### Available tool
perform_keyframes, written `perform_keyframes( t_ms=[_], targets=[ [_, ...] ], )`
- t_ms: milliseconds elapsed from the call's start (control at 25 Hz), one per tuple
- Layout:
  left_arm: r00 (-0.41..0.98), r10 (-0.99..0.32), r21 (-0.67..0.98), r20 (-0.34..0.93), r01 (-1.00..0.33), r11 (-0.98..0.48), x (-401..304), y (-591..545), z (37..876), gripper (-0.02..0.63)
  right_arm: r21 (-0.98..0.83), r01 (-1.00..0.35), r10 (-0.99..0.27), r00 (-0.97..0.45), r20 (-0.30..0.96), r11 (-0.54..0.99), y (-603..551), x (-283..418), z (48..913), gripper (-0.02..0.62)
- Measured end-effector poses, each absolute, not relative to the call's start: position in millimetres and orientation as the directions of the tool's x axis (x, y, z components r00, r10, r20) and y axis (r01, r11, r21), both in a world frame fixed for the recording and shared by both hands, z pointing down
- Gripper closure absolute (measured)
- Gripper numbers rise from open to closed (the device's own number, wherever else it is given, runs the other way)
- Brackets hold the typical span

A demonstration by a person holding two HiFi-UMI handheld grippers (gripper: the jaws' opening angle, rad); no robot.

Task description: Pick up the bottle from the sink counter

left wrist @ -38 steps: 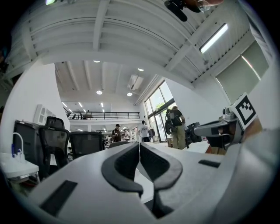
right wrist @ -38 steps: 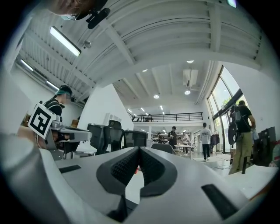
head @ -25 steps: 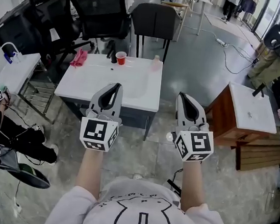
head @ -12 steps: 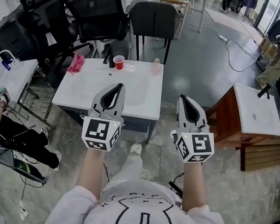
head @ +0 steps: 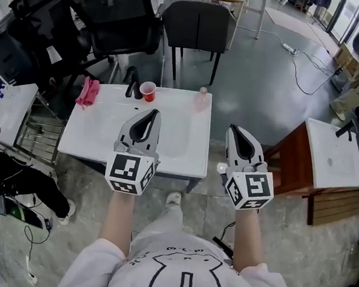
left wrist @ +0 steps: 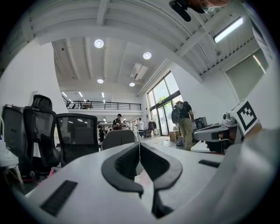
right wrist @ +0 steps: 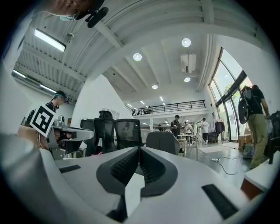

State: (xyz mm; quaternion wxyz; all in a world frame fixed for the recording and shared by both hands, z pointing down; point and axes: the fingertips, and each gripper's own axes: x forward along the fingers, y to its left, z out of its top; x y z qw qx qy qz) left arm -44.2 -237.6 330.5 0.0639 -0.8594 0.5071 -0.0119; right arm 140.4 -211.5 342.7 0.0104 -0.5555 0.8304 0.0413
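Grippers closed, empty, before sink counter point(head: 190, 166)
Left gripper point(head: 152, 112) and right gripper point(head: 236, 129): jaws pressed together on nothing; at the counter's far edge stand a red cup point(head: 148, 91), contents unseen, and a pale translucent bottle point(head: 202, 95), upright.

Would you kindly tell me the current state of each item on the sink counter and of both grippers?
Small translucent pinkish bottle: upright at the far edge of the white sink counter, not gripped.
Red plastic cup: upright, mouth open.
Pink cloth: crumpled, lying on the counter.
Left gripper: jaws shut, empty.
Right gripper: jaws shut, empty.
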Motion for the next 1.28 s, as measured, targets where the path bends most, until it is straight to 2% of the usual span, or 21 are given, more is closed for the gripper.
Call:
perform_keyframes(
  t_ms=[400, 640, 1280],
  targets=[
    [0.500, -0.866, -0.066, 0.002, -0.864, -0.499, -61, -354, 353, 0.595, -0.021, -0.922, -0.922, -0.387, 0.005, 0.387, -327, 124, 366, 0.546],
    [0.525, -0.851, -0.036, 0.020, -0.850, -0.526, -58, -412, 367, 0.595, -0.047, -0.922, -0.921, -0.386, 0.052, 0.384, -381, 118, 385, 0.338],
    [0.576, -0.810, -0.013, 0.114, -0.814, -0.581, -41, -475, 411, 0.595, -0.020, -0.893, -0.871, -0.444, 0.212, 0.450, -482, 97, 481, 0.334]
  ],
)
